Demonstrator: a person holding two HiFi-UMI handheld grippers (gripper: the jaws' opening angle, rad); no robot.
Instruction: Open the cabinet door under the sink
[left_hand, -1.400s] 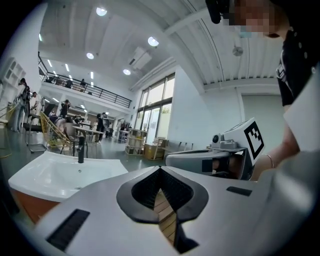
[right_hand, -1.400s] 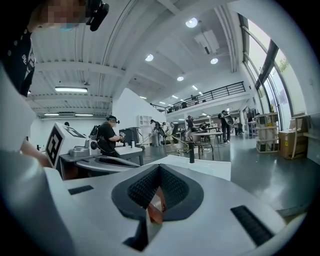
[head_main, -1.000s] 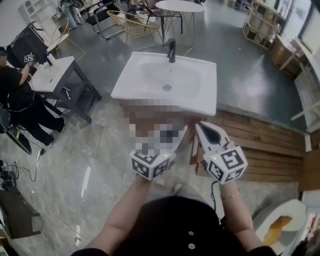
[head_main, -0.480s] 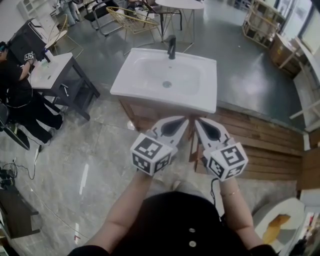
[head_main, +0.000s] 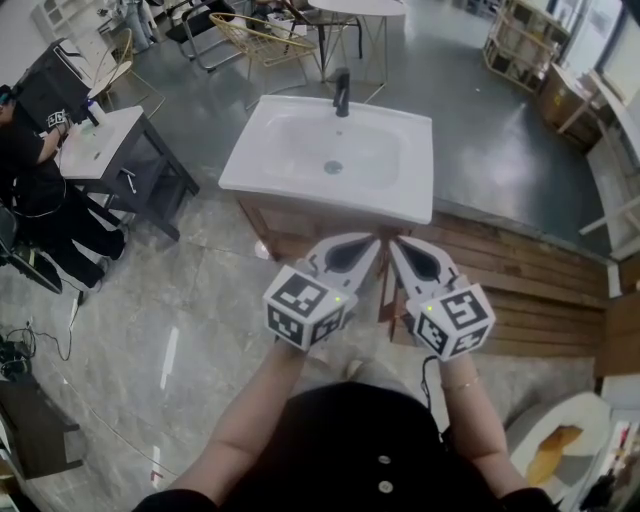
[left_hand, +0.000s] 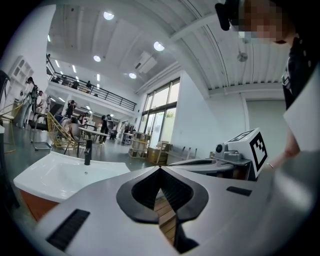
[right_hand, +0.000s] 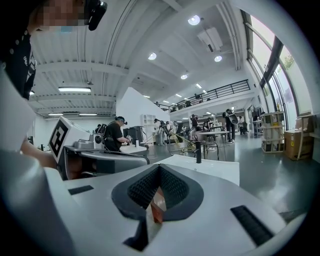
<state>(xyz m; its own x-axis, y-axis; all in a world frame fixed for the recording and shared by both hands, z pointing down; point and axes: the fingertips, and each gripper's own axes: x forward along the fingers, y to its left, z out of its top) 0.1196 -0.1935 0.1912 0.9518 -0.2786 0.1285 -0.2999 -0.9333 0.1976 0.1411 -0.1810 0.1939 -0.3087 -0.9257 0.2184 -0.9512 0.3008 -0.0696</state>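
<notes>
A white sink with a black faucet sits on a brown wooden cabinet whose front shows just below the basin's near rim. My left gripper and right gripper hover side by side in front of that cabinet, near the basin's edge, touching nothing. Both are shut and empty. In the left gripper view my left gripper has its jaws closed, with the sink at the left. The right gripper view shows my right gripper closed too, the sink beyond it.
A slatted wooden platform lies right of the cabinet. At the left stands a small white-topped table with a person beside it. Chairs and a round table stand behind the sink. The floor is grey tile.
</notes>
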